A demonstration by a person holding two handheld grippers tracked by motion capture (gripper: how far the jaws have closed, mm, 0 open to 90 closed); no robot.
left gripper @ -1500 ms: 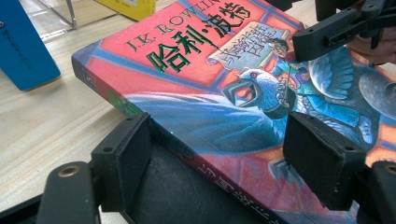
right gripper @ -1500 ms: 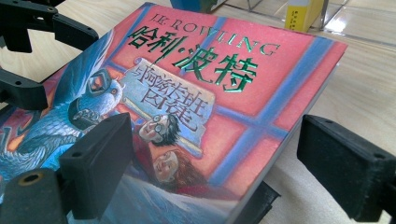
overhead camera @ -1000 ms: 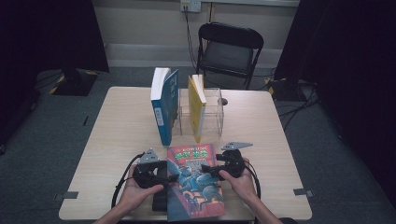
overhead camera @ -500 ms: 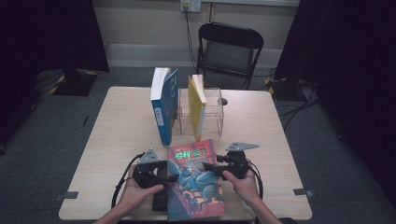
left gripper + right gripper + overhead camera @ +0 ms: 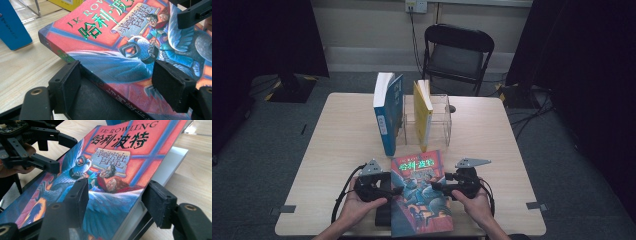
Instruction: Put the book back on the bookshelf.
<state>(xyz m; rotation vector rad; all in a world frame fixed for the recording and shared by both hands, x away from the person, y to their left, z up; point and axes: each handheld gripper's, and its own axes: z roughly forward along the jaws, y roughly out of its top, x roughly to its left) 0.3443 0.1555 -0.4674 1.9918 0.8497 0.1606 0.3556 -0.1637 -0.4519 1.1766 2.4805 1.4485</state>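
Both claws (image 5: 398, 190) (image 5: 434, 187) grip the red book (image 5: 419, 192) on the table (image 5: 492, 145)

Blue book (image 5: 388, 112) upright beside clear acrylic rack (image 5: 439, 120), yellow book (image 5: 422, 114) leaning inside it, all on pale wooden counter (image 5: 337, 140). Behind, black folding chair (image 5: 457, 52) by wall; grey carpet floor (image 5: 257, 150).

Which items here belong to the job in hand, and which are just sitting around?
In the job:
- colourful book, lying on the table near the person
- left gripper at its spine edge
- right gripper at its page edge, jaws just closing on it

Sitting around:
- blue book
- yellow book
- clear rack
- chair
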